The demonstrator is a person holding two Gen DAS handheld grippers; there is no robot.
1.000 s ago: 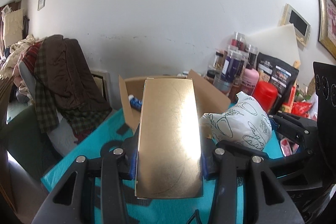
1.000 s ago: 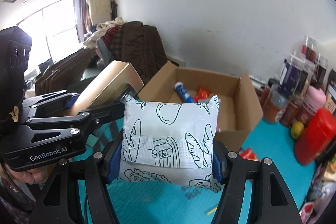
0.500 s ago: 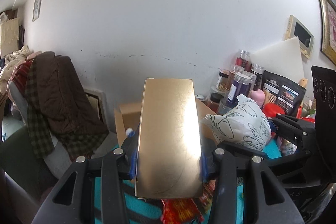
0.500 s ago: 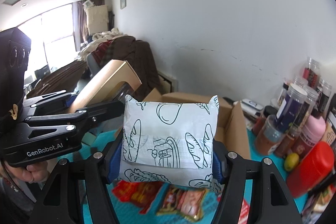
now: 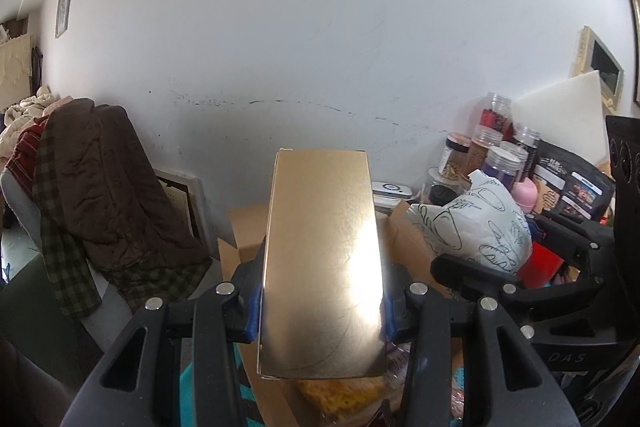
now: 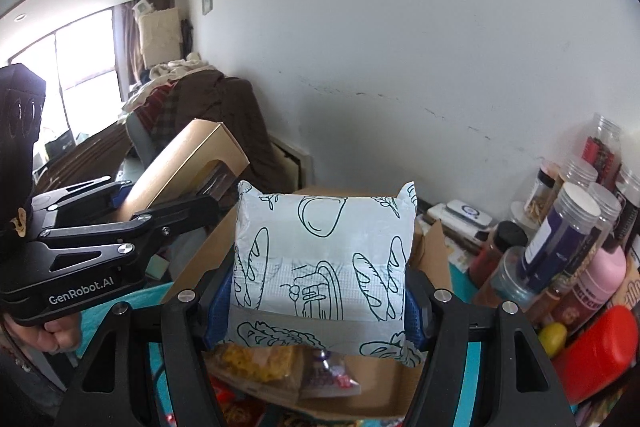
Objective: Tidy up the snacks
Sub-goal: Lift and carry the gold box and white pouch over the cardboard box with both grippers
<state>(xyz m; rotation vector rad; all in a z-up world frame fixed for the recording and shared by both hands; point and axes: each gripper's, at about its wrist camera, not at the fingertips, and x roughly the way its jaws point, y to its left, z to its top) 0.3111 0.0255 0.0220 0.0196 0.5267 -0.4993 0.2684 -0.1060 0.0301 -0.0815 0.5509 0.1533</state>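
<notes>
My left gripper (image 5: pixel 322 311) clamps the gold box (image 5: pixel 322 259); my right gripper (image 6: pixel 316 303) squeezes the white bread-print packet (image 6: pixel 322 259). Both hang above the cardboard box (image 6: pixel 434 247) near the table's wall edge. The glossy carton may slip, and the soft packet may crush.

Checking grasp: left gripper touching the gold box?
Touching. Left wrist view shows the left gripper with both blue pads pressed against the gold box's sides.
</notes>
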